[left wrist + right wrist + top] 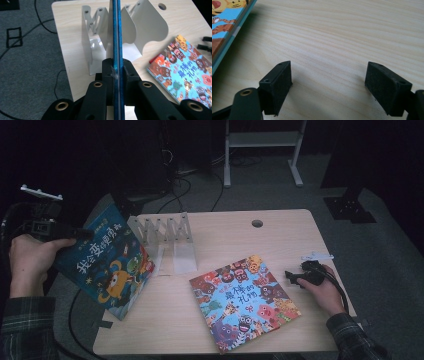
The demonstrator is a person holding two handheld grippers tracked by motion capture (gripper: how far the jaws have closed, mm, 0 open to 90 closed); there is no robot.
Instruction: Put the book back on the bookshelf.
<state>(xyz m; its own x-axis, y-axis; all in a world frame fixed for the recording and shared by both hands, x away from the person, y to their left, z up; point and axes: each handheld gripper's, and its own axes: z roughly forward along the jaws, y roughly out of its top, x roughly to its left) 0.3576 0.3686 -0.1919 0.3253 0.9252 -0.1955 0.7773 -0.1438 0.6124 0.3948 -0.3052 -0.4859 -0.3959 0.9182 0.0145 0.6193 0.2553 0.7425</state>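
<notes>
A: Nearest to the person, what does the left gripper [117, 75] hold?

B: Its fingers [109, 72] are pressed together on the blue book [107, 265], on the thin edge of it. In the left gripper view the book stands as one narrow blue line between the two pads. In the high view the book is tilted and partly off the left edge of the desk [280, 240]; whether its lower corner touches the desk I cannot tell.

A: How will such a book handle?

B: I think it is light and rather stiff, because it is a thin picture book with a firm cover. The cover looks glossy, so it may slip if the grip is weak. Held by one edge, it can also swing or bend a little. A grip close to the spine, not at a far corner, seems the safer place.

A: And the right gripper [295, 277]?

B: It rests at the right side of the desk with its fingers [275, 85] wide apart and nothing between them, just beside the colourful book [245, 300], which lies flat.

A: What is farther away?

B: Behind the blue book stands the white book rack [165, 232], with upright plates. I judge the blue book is meant to go into one of its slots.
</notes>
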